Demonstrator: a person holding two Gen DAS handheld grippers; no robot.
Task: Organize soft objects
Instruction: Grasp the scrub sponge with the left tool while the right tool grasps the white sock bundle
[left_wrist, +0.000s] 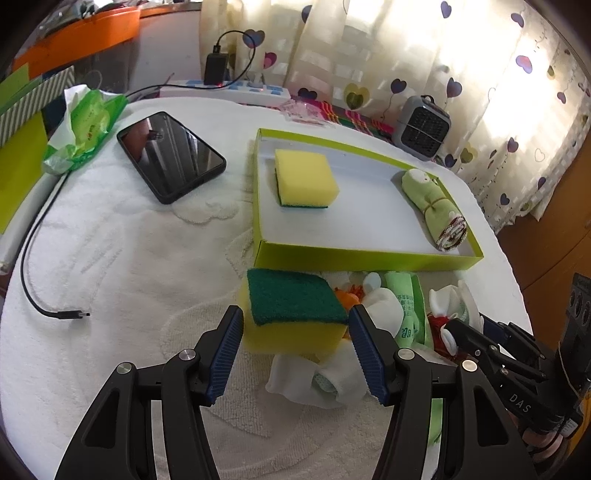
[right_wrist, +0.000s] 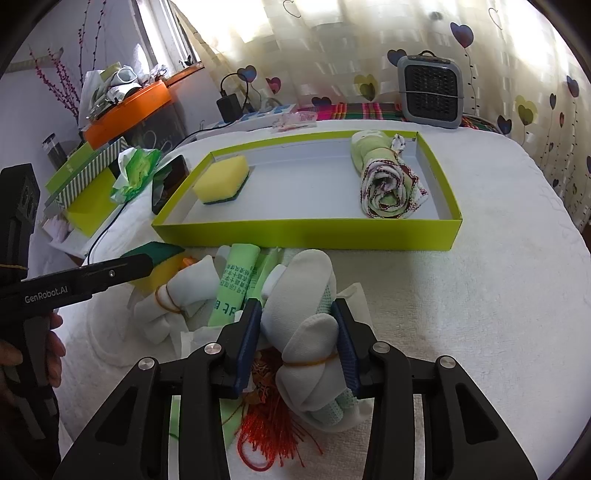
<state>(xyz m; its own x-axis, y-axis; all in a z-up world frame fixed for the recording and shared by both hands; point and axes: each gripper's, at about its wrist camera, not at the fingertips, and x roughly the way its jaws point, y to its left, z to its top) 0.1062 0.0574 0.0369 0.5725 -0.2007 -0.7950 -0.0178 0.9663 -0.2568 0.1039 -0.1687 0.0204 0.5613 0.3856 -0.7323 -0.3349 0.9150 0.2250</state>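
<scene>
Clamping white sock bundle (right_wrist: 306, 354), right gripper (right_wrist: 300, 347) jaws half-closed.

It was a lived-in room of a home, not a lab or shop. Sheer curtains (right_wrist: 498, 85) printed with hearts hung across a bright window, and a white towel (left_wrist: 122, 266) covered the counter. On it lay everyday things: a phone (left_wrist: 170, 157), a torn pack of tissues (left_wrist: 86, 127) and a loose charging cable (left_wrist: 37, 258). Behind them a power strip (left_wrist: 236, 90) held a plugged-in charger (left_wrist: 215, 68), and a small grey heater (right_wrist: 430, 90) stood on a plaid cloth (right_wrist: 362, 110). An orange shelf (right_wrist: 129, 114) by the window was piled with household clutter beside branches (right_wrist: 62, 85) of pink blossom.
</scene>
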